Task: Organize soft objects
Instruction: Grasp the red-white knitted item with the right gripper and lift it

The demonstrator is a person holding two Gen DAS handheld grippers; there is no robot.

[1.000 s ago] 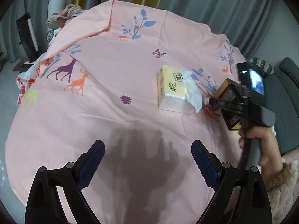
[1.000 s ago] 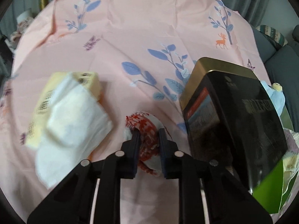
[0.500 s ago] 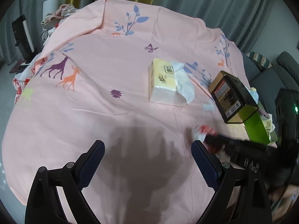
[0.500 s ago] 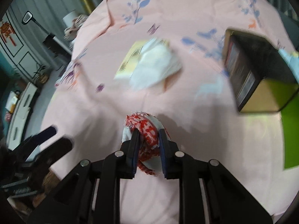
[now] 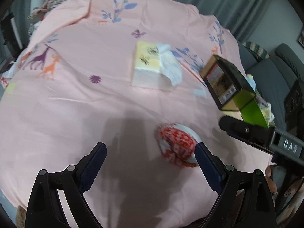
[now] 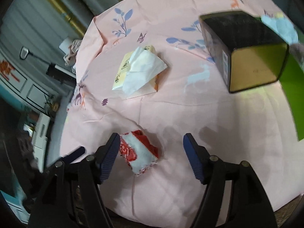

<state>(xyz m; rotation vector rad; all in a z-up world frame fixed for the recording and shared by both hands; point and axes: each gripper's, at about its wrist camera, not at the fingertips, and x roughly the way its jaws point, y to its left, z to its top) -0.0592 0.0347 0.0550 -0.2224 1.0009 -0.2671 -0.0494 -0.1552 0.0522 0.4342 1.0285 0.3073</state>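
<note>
A small red-and-white patterned soft pouch [image 6: 139, 151] lies on the pink tablecloth [image 6: 190, 114], free of any grip. My right gripper [image 6: 152, 157] is open, its left finger beside the pouch. In the left wrist view the pouch [image 5: 176, 144] lies just ahead of my right finger pad [image 5: 207, 168]. My left gripper [image 5: 150, 167] is open and empty. The right gripper also shows in the left wrist view [image 5: 245, 133] at the right.
A yellow tissue pack with a white tissue pulled out [image 6: 139, 71] lies mid-table. A black and gold box [image 6: 241, 51] lies on its side at the right next to a green container [image 6: 292, 95]. Grey curtains and a sofa [image 5: 275, 72] stand behind.
My right gripper carried the pouch from beside the box to the near part of the table, opened and let it go. The pouch now lies on the cloth.
</note>
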